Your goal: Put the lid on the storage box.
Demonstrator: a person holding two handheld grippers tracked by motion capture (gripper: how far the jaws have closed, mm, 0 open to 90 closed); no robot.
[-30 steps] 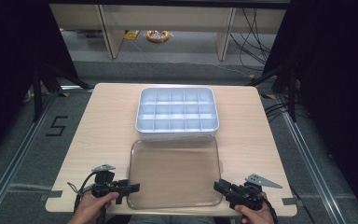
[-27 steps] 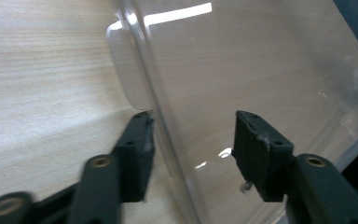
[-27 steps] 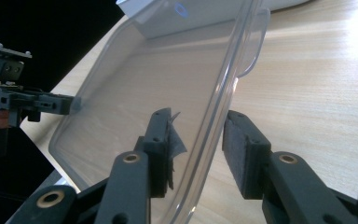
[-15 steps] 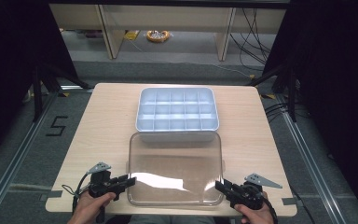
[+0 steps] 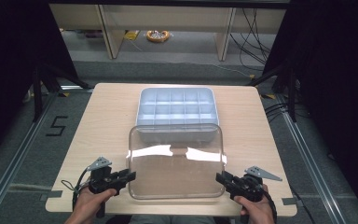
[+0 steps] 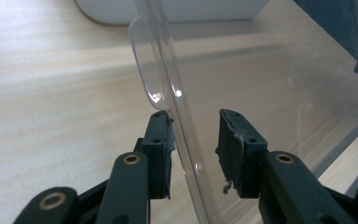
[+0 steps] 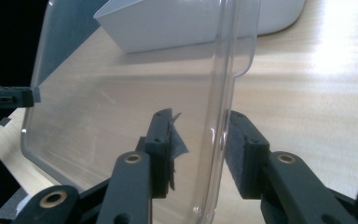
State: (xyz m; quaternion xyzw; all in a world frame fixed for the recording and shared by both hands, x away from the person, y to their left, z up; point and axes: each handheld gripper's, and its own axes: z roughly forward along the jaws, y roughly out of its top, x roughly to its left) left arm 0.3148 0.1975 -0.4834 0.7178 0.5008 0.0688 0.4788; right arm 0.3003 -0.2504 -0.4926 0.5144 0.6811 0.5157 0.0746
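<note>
A clear plastic lid (image 5: pixel 177 172) hangs just above the near half of the wooden table (image 5: pixel 107 121), gripped at both sides. Its far edge overlaps the front wall of a white compartment tray (image 5: pixel 176 109) with empty cells. My left gripper (image 5: pixel 129 176) is shut on the lid's left rim, and the left gripper view shows the rim (image 6: pixel 168 93) pinched between the black pads of that gripper (image 6: pixel 193 140). My right gripper (image 5: pixel 220 178) is shut on the right rim. In the right gripper view the lid wall (image 7: pixel 121 102) runs between the pads of the right gripper (image 7: pixel 199 135), with the tray (image 7: pixel 177 23) beyond.
The table's front edge lies just under both hands. Bare wood lies left and right of the tray. Beyond the table are a grey floor, shelf legs, cables and an orange coil (image 5: pixel 157 35). A floor mark "5" (image 5: pixel 57 126) sits at the left.
The left gripper's jaws closed on the lid's left rim. The lid then rose off the table, and its far edge now reaches over the tray's front.
</note>
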